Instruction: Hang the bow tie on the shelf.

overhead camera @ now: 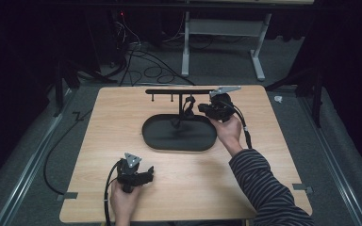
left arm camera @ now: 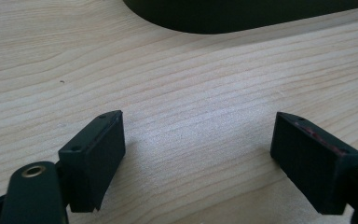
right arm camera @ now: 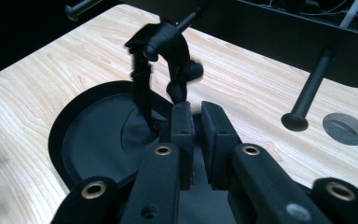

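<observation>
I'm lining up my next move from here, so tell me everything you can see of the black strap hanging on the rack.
The black strap looks like matte woven webbing with a small buckle. It is looped over one peg of the black rack, sagging in a fold, and one tail drops straight down into the oval black tray, where its end seems to rest. The right gripper sits just in front of it, jaws nearly closed with nothing visibly between them; whether they touch the strap I cannot tell.
</observation>
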`<state>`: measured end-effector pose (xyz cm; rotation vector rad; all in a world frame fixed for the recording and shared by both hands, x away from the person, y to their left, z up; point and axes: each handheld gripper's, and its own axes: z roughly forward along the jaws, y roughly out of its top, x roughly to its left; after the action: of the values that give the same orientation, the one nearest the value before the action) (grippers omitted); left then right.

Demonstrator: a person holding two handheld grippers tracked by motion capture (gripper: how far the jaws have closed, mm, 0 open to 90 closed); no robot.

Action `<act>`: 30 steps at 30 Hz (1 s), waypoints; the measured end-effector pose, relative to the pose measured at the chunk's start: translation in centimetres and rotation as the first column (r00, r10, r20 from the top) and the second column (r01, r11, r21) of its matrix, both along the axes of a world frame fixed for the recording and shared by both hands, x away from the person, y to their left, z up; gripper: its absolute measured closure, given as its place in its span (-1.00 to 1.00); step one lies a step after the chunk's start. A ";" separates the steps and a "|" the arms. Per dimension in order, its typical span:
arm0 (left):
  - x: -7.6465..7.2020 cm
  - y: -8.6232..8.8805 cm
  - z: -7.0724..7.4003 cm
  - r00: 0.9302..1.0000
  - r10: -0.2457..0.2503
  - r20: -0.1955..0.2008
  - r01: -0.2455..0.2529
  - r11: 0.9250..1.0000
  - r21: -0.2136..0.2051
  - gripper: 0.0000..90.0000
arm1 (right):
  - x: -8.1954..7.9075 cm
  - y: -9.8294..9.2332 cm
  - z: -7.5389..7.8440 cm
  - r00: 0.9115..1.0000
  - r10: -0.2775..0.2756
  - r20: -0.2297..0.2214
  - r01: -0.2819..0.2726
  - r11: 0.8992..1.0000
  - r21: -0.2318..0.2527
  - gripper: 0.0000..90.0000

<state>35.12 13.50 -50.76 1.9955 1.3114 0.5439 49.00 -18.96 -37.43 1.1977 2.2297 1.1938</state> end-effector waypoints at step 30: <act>0.0 0.0 0.0 1.000 -0.001 0.001 0.001 1.000 0.002 -0.60 | -2.3 -2.9 0.7 1.000 0.003 0.031 -0.005 0.998 0.058 0.67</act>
<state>35.13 13.51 -50.76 1.9971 1.3095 0.5454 46.72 -21.84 -36.78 1.1888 2.1899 1.2778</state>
